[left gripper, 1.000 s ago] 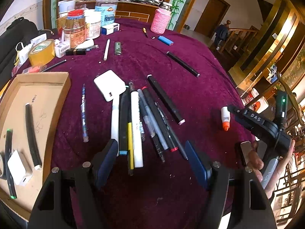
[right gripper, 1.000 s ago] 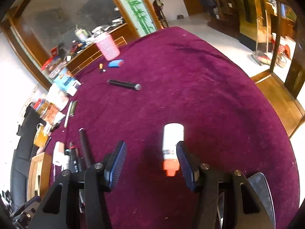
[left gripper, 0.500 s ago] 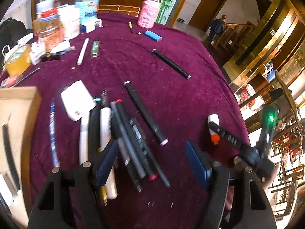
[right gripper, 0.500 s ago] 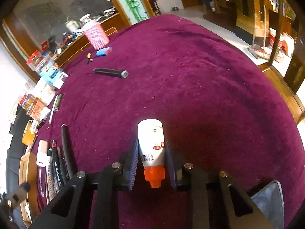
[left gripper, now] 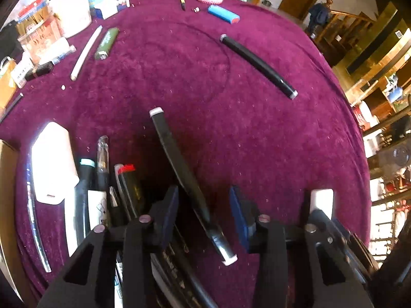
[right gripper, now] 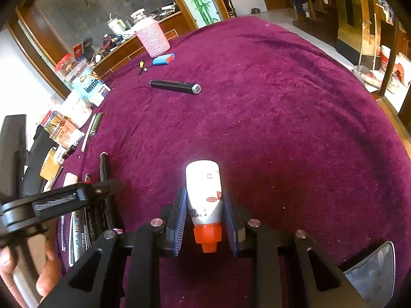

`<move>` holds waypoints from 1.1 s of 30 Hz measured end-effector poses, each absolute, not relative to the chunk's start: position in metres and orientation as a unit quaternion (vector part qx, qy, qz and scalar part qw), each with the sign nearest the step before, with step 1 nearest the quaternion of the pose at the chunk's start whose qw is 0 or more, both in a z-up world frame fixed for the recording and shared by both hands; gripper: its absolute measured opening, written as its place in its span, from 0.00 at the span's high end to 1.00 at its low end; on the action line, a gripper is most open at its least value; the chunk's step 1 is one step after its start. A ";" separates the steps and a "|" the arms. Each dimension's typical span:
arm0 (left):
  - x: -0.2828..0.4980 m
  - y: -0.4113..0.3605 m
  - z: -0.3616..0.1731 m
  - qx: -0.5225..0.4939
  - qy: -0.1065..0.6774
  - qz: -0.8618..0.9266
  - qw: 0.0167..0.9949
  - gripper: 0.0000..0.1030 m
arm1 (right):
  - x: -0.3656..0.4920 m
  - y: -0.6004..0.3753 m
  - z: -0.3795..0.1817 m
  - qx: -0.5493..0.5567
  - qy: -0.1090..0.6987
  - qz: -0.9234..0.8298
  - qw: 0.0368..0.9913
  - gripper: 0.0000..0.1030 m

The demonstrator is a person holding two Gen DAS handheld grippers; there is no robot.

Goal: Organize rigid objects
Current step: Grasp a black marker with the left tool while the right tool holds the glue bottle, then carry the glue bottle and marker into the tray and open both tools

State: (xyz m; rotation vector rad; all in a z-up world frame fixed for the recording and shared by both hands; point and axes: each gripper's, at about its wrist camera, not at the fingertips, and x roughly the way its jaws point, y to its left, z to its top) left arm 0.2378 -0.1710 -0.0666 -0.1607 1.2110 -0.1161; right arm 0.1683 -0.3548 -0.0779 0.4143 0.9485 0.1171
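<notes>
nearest in the right wrist view, the right gripper point(right gripper: 204, 218) pinches a small white bottle with an orange cap point(right gripper: 204, 195), pads pressed on both its sides, cap toward the camera, base pointing out over the purple cloth point(right gripper: 282, 128). in the left wrist view the left gripper point(left gripper: 203, 213) is closing around a black marker point(left gripper: 185, 177) that lies slanted between its jaws; the pads do not yet seem to touch it. just left of that marker lies a packed row of pens and markers point(left gripper: 102, 187) and a white adapter point(left gripper: 52, 161), with the edge of a cardboard box point(left gripper: 6, 179) at the far left.

judging by this, the step in hand is a double pickup: bottle secured, marker about to be gripped. the next move likely calls for finishing the squeeze on the marker squarely, since it sits askew and could pivot, then carrying both toward the box.

farther out, a second black marker point(left gripper: 257, 65) lies alone, then a blue lighter point(left gripper: 223, 16) and a pink-sleeved jar point(right gripper: 152, 38) near the far edge.

only the right view shows the bottle grip, and the left gripper's body with the person's hand point(right gripper: 15, 269); only the left view shows the marker between the jaws and the box.
</notes>
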 end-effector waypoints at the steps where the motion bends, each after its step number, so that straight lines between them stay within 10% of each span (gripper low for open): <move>1: 0.238 -0.173 -0.067 -0.071 0.568 -0.054 0.818 0.64 | 0.168 -0.354 -0.078 0.199 0.453 0.057 0.867 0.71; 7: 0.231 -0.162 -0.067 -0.077 0.554 -0.034 0.828 0.83 | 0.168 -0.354 -0.078 0.199 0.454 0.061 0.866 0.71; 33: 0.079 -0.021 0.018 -0.222 0.460 -0.082 0.856 0.86 | 0.126 -0.266 -0.036 0.150 0.423 0.219 0.867 0.71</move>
